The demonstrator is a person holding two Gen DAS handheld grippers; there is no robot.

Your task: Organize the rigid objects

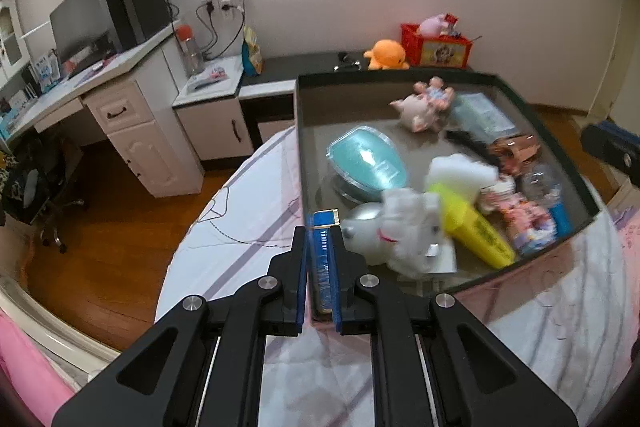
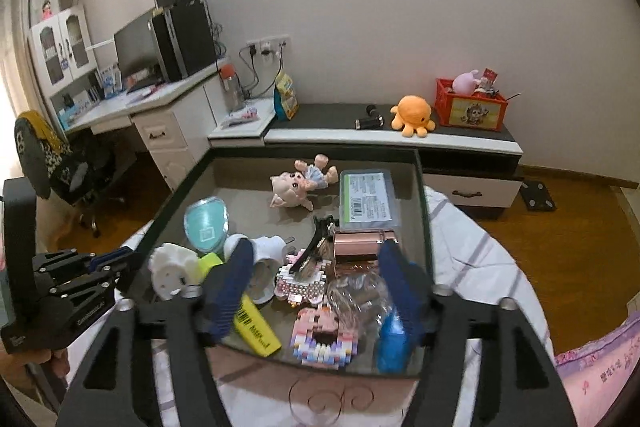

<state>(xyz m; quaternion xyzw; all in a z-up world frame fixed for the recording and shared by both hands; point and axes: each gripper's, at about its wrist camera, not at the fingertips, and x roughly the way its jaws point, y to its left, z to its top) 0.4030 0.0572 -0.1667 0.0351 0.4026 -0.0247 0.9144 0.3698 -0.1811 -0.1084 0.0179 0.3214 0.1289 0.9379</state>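
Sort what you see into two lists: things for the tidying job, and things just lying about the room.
Job: tray, yellow highlighter, teal case, pig doll, block figure, white plug.
Lying about: orange octopus plush, red crate, monitor.

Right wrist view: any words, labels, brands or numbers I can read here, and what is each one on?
Nothing reads clearly.
Yellow highlighter: barcode and black brand lettering, too blurred.
Clear case: green and white label with barcode, print too small.
Left gripper: white lettering on its body, too small.
Red crate: a picture, no legible words.
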